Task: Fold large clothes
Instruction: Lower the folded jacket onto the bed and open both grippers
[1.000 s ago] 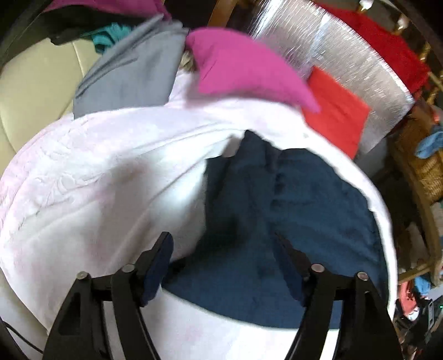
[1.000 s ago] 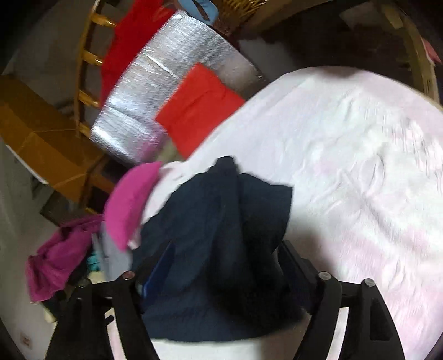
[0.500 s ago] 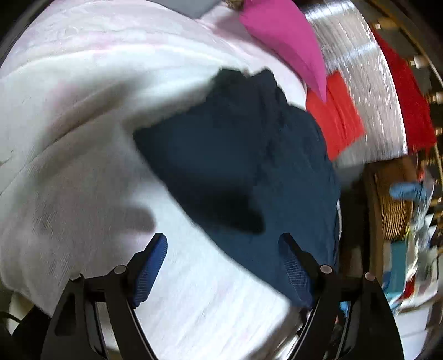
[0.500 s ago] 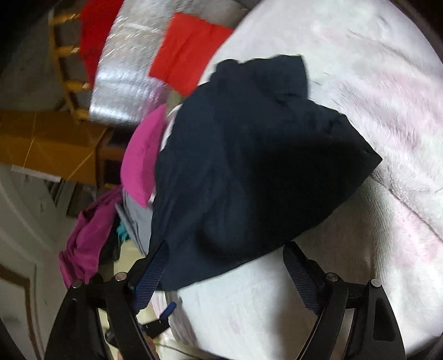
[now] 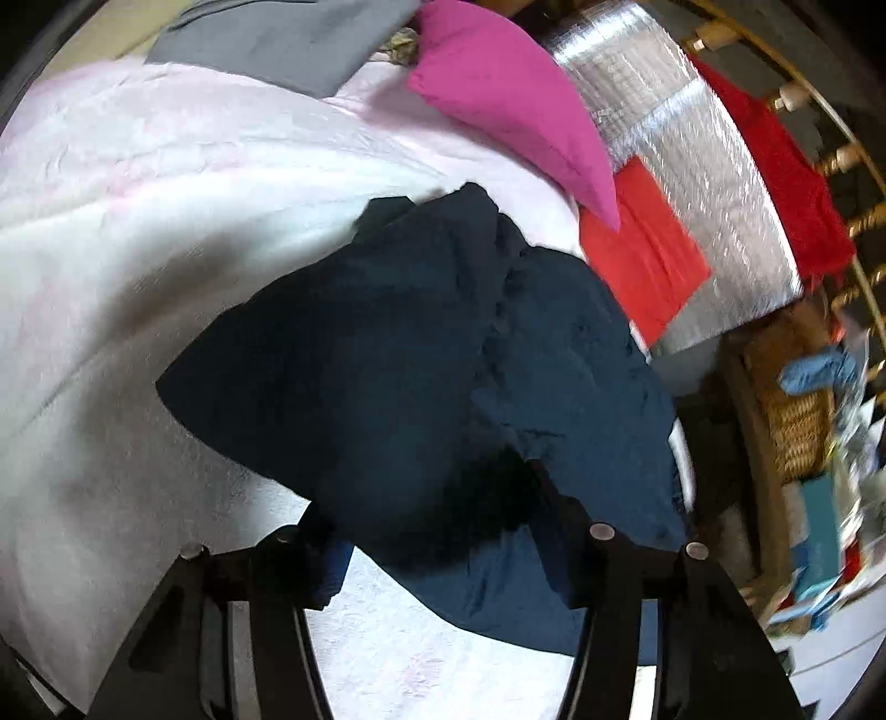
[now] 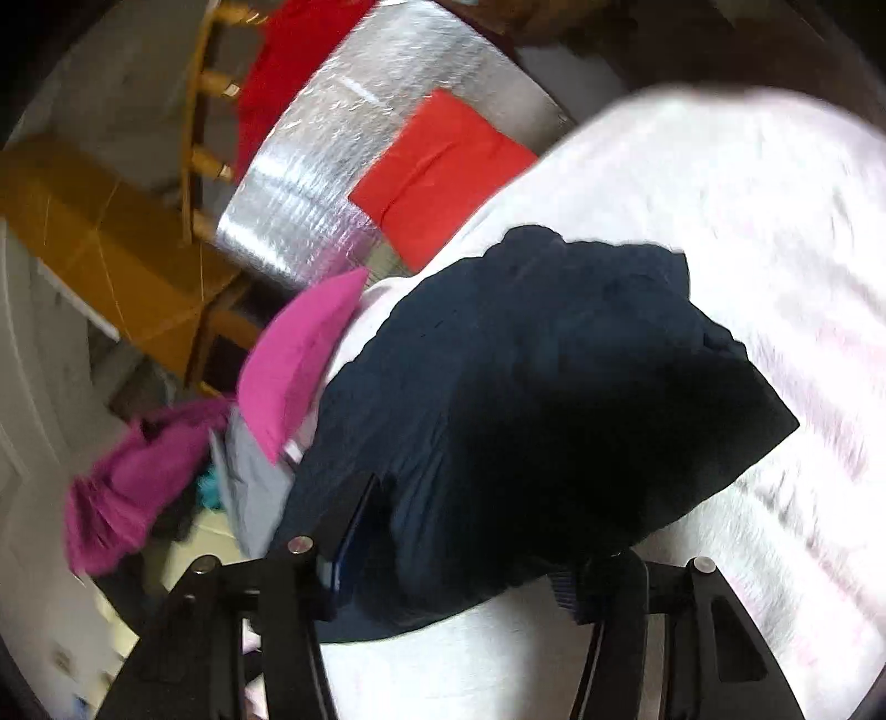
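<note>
- One navy garment (image 5: 421,365) lies bunched on the pale pink-white bedspread (image 5: 111,232); the surface beneath may be a bed or a table, I cannot tell which.
- Two grippers in view, one per camera.
- Left gripper (image 5: 443,554): jaws spread wide, garment draped over and between them, near edge covering both fingertips. Whether it pinches cloth I cannot tell.
- Right gripper (image 6: 459,548): jaws also spread, the garment (image 6: 526,399) heaped across the gap and hiding the right fingertip; grasp not determinable.
- One magenta cushion (image 5: 515,105) at the far edge, just beyond the garment.
- One grey cloth (image 5: 288,39) far left of the cushion.
- One folded orange-red cloth (image 5: 642,255) lying on one silver foil sheet (image 5: 692,155), far right.
- One red cloth (image 5: 781,183) hung on a wooden chair (image 5: 847,160).
- One wicker basket (image 5: 797,426) at right.
- One magenta heap (image 6: 122,487) at left in the right wrist view.
</note>
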Available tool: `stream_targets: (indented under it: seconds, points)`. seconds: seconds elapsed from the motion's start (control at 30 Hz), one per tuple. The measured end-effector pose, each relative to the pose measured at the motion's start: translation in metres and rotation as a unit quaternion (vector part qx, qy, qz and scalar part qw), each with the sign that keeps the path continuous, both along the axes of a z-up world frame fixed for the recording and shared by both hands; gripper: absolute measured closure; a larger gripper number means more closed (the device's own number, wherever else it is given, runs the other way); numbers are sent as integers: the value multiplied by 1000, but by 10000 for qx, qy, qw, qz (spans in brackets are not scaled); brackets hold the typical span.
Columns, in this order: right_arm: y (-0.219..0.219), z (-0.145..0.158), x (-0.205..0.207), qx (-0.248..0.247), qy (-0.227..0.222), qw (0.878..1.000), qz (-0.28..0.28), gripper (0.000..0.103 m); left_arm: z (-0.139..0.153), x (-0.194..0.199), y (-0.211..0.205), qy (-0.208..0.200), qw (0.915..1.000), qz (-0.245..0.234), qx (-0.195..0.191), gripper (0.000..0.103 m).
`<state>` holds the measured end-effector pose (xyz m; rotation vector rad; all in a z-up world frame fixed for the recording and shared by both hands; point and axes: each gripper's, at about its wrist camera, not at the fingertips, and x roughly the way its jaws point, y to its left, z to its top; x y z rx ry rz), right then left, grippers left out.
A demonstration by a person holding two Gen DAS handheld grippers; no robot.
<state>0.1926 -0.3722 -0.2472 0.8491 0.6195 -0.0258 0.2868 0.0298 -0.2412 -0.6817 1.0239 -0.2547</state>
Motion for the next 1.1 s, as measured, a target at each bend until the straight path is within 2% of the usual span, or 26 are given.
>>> stream_targets:
  seconds: [0.03, 0.1, 0.17, 0.23, 0.27, 0.33, 0.4, 0.5, 0.57, 0.6, 0.67, 0.7, 0.8, 0.9, 1.0, 1.1]
  points:
    - [-1, -12, 4, 76, 328, 9994, -24, 44, -5, 3, 0, 136, 9999, -24, 18, 44]
    - [-4, -28, 6, 403, 644, 9971, 21, 44, -16, 5, 3, 453, 9990, -29, -11, 36]
    - [-5, -27, 5, 567, 619, 9964, 72, 44, -18, 4, 10, 590, 9980, 33, -243, 36]
    - [-5, -20, 1, 534, 583, 9967, 157, 44, -14, 0, 14, 564, 9982, 30, -201, 36]
    - [-6, -18, -3, 533, 603, 9966, 180, 43, -10, -4, 16, 506, 9986, 40, -113, 36]
    - [-8, -16, -13, 610, 612, 9959, 250, 34, -3, -14, 20, 454, 9989, 71, 27, 36]
    - [-8, -10, -23, 549, 642, 9959, 324, 34, 4, -22, 19, 357, 9988, 128, 302, 36]
    - [-6, 5, -39, 297, 639, 9965, 449, 34, 28, -37, 9, -126, 9937, 130, 1108, 35]
    - [-1, 17, -47, 173, 532, 9965, 617, 34, 47, -48, -2, -640, 9826, 131, 1738, 32]
    - [1, 23, -49, 89, 480, 9965, 680, 34, 59, -54, -9, -960, 9725, 124, 2117, 30]
    - [6, 39, -48, -254, 310, 9962, 769, 34, 70, -61, -23, -1347, 9545, 44, 2658, 24]
    - [8, 46, -46, -384, 232, 9959, 788, 34, 71, -62, -28, -1398, 9501, -20, 2788, 24]
    - [11, 60, -29, -582, 49, 9949, 817, 34, 66, -56, -43, -1341, 9468, -226, 2916, 24]
    - [17, 58, -3, -625, 73, 9942, 872, 34, 64, -52, -54, -1394, 9388, -306, 3136, 24]
    - [18, 40, 20, -616, 253, 9938, 892, 36, 64, -53, -60, -1553, 9298, -328, 3322, 24]
    - [17, 12, 39, -474, 700, 9925, 888, 43, 59, -49, -69, -1577, 9239, -379, 3467, 24]
